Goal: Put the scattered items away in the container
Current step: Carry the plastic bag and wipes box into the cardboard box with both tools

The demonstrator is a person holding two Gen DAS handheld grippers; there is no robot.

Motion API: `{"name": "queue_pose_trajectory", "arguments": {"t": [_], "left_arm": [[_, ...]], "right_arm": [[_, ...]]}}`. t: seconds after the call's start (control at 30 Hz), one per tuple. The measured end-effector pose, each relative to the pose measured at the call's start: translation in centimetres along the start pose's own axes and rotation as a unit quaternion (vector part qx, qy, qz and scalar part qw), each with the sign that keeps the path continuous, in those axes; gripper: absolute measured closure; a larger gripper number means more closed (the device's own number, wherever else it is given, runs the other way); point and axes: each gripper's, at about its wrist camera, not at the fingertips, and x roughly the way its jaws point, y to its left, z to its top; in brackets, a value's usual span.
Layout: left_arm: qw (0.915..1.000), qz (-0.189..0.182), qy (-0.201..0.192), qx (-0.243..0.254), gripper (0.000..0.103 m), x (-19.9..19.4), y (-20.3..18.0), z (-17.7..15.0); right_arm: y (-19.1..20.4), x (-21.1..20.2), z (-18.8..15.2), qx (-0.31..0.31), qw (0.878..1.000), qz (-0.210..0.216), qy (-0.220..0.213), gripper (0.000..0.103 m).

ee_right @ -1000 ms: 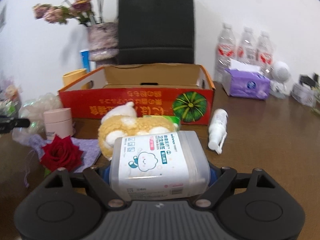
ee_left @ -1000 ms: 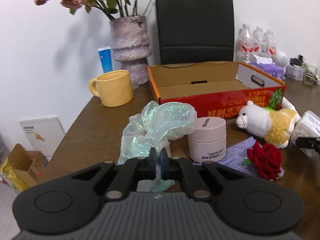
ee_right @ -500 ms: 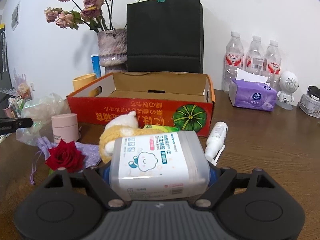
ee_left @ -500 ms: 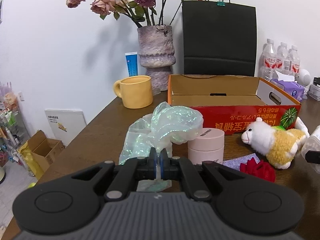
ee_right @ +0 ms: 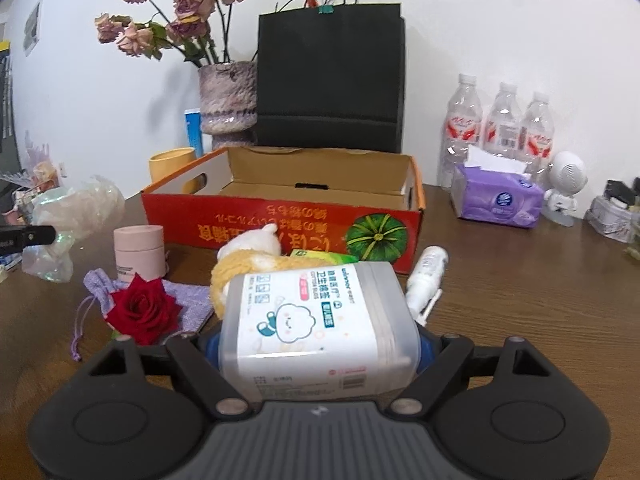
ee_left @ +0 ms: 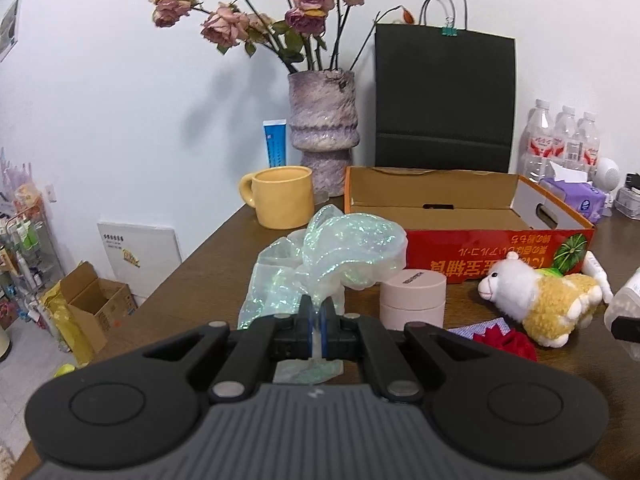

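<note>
My left gripper (ee_left: 318, 322) is shut on the iridescent plastic bag (ee_left: 336, 256), held up near the table's left side. My right gripper (ee_right: 318, 344) is shut on the cotton swab box (ee_right: 316, 316), a clear box with a white label, held above the table. The open red cardboard box (ee_left: 496, 246) stands behind; it also shows in the right wrist view (ee_right: 256, 224). On the table lie a pink jar (ee_left: 412, 300), a plush sheep (ee_left: 540, 300), a red rose (ee_right: 144, 310) on a purple pouch (ee_right: 188, 304), and a white spray bottle (ee_right: 426, 276).
A yellow mug (ee_left: 282, 196), a vase of dried roses (ee_left: 322, 128) and a black paper bag (ee_left: 444, 96) stand behind the box. Water bottles (ee_right: 500, 120), a purple tissue pack (ee_right: 496, 200) and a small white figure (ee_right: 564, 184) are at the back right.
Both grippers have risen and tilted up with their loads; the views show more wall and flowers. The bag and the swab box stay gripped.
</note>
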Motion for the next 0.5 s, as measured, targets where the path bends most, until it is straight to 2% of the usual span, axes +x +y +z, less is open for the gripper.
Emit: {"name": "queue_pose_trajectory", "arguments": {"t": [0.27,0.5], "left_arm": [[0.9975,-0.04,-0.057,0.01,0.099,-2.8,1.4,3.1],[0.9935,-0.083,-0.073,0.025,0.099,-2.4,0.3,6.6]], "right_arm": [[0.4,-2.3,1.6,0.038,0.998,-0.034,-0.02,0.02],[1.4,-2.7,5.0,0.044,0.997,-0.048,-0.033,0.02]]}}
